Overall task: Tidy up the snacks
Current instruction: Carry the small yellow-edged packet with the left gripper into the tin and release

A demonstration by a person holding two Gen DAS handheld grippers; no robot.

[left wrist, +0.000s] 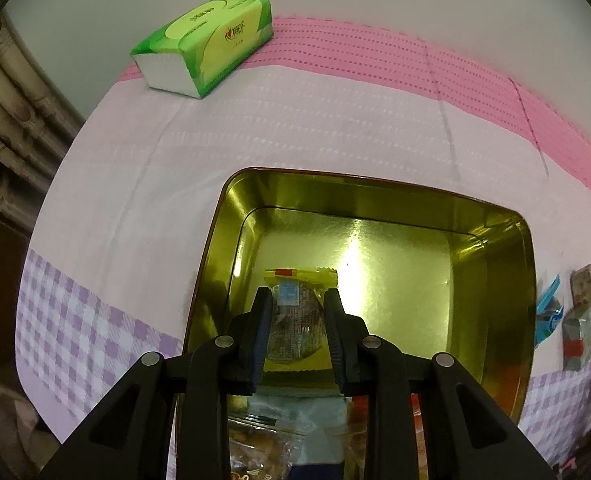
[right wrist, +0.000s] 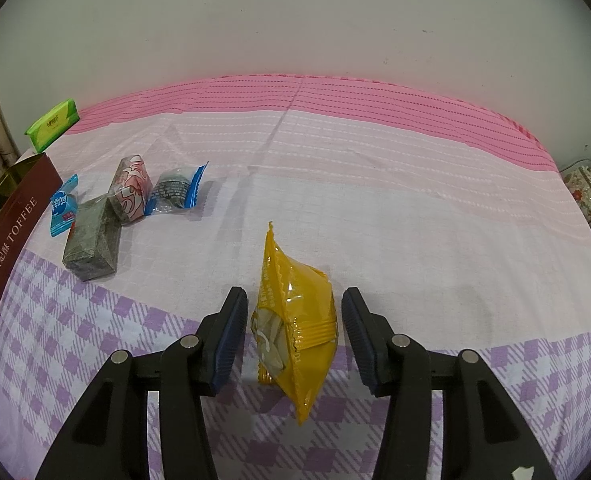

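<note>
In the left wrist view my left gripper [left wrist: 297,298] is shut on a yellow-wrapped round cake snack [left wrist: 295,320] and holds it over the open gold tin [left wrist: 495,256]. More snacks lie in the tin's near end under the gripper. In the right wrist view my right gripper [right wrist: 293,312] is open, its fingers either side of a yellow snack packet [right wrist: 295,320] that lies on the cloth, not touching it. Several wrapped snacks lie at the left: a grey-green block [right wrist: 91,240], a pink-patterned one [right wrist: 129,190], a dark one with blue ends [right wrist: 173,194], a blue one [right wrist: 62,210].
The tin's dark red side, marked TOFFEE [right wrist: 11,240], stands at the far left of the right wrist view. A green tissue pack [left wrist: 207,44] sits at the back left by the wall. The pink and purple-checked cloth [right wrist: 375,200] covers the table. Clutter stands past the right edge [right wrist: 587,196].
</note>
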